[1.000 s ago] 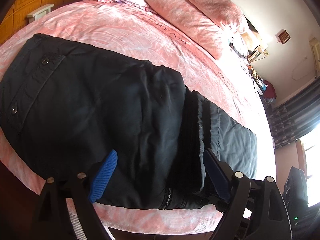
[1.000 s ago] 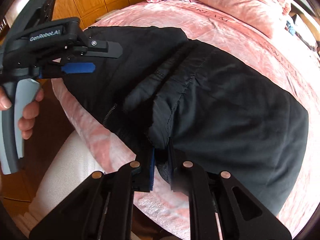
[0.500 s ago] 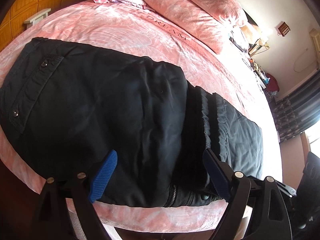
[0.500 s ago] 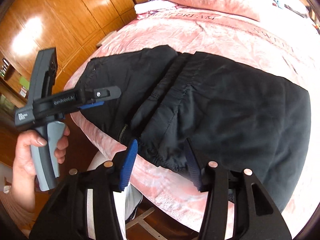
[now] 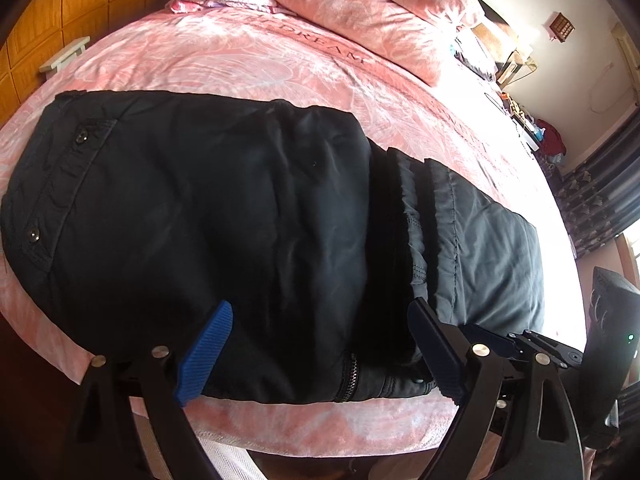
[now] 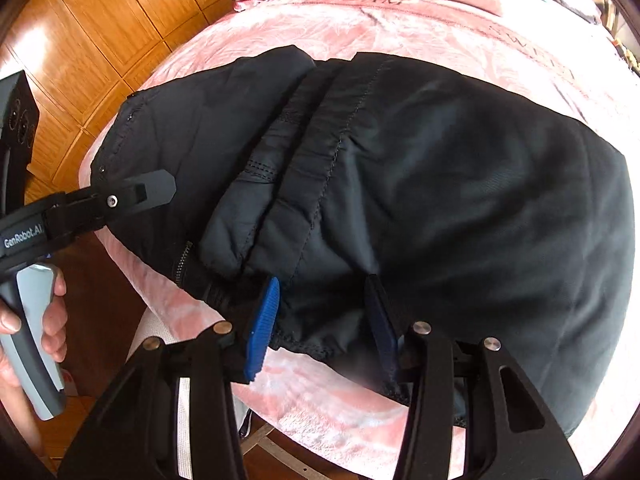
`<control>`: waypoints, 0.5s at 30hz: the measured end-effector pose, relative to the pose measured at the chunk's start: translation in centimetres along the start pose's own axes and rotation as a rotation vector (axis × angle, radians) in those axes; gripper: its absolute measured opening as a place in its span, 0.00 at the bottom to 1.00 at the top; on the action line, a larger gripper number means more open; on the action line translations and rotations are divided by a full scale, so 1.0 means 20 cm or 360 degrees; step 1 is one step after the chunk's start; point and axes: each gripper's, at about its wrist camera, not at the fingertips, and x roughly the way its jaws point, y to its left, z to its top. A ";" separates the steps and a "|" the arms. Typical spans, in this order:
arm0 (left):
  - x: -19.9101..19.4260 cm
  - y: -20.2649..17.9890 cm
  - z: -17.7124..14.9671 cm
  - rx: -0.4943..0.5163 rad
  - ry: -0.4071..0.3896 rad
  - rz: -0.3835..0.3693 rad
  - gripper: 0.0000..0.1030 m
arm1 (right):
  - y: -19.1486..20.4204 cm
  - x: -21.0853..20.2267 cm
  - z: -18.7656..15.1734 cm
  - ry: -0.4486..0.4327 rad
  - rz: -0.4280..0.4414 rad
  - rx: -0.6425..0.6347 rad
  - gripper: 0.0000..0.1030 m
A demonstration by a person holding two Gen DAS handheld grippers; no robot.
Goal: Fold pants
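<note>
The black pants (image 5: pixel 248 216) lie folded across the near edge of a bed (image 5: pixel 256 64) with a pink patterned cover, one layer doubled back over the other so that the hems and a stitched seam sit in a ridge near the middle. A zipper (image 5: pixel 349 376) shows at the near edge, and two snap buttons (image 5: pixel 82 136) mark a flap at the far left end.

The right claw (image 6: pixel 324 320) has just been opening; its blue pads stand apart astride the near hem of the folded layer, released, the fabric lying loose between them. The left claw (image 5: pixel 316 352) hovers over the near edge of the pants with its jaws spread wide and nothing pinched. In the right wrist view a hand (image 6: pixel 24 332) grips its grey handle.

Pink pillows (image 5: pixel 360 4) rest at the head of the bed, and a wooden wardrobe (image 6: pixel 92 48) stands beside it.
</note>
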 end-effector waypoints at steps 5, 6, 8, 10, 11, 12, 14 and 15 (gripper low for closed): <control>-0.02 0.07 -0.02 -0.0040 -0.0019 0.0032 0.87 | -0.01 -0.09 0.04 -0.0093 0.0138 0.0062 0.41; -0.02 0.08 -0.02 -0.0051 -0.0020 0.0031 0.87 | 0.00 -0.08 0.04 -0.0086 0.0120 0.0062 0.41; -0.02 0.09 -0.03 -0.0058 -0.0015 0.0036 0.87 | 0.02 0.01 0.05 0.0006 0.0079 0.0048 0.41; -0.02 0.10 -0.03 -0.0055 -0.0017 0.0042 0.87 | 0.03 0.08 0.06 0.0036 0.0030 0.0016 0.42; -0.03 0.12 -0.04 -0.0064 -0.0022 0.0043 0.87 | 0.03 0.07 0.07 0.0041 0.0034 0.0020 0.42; -0.04 0.14 -0.04 -0.0083 -0.0034 0.0047 0.87 | 0.02 0.05 0.08 0.0041 0.0055 0.0038 0.42; -0.09 0.20 -0.04 -0.0139 -0.0071 0.0060 0.87 | 0.01 -0.02 0.09 0.0003 0.0116 0.0074 0.42; -0.11 0.24 -0.03 -0.0177 -0.0095 0.0074 0.87 | 0.00 -0.05 0.09 -0.0029 0.0129 0.0082 0.42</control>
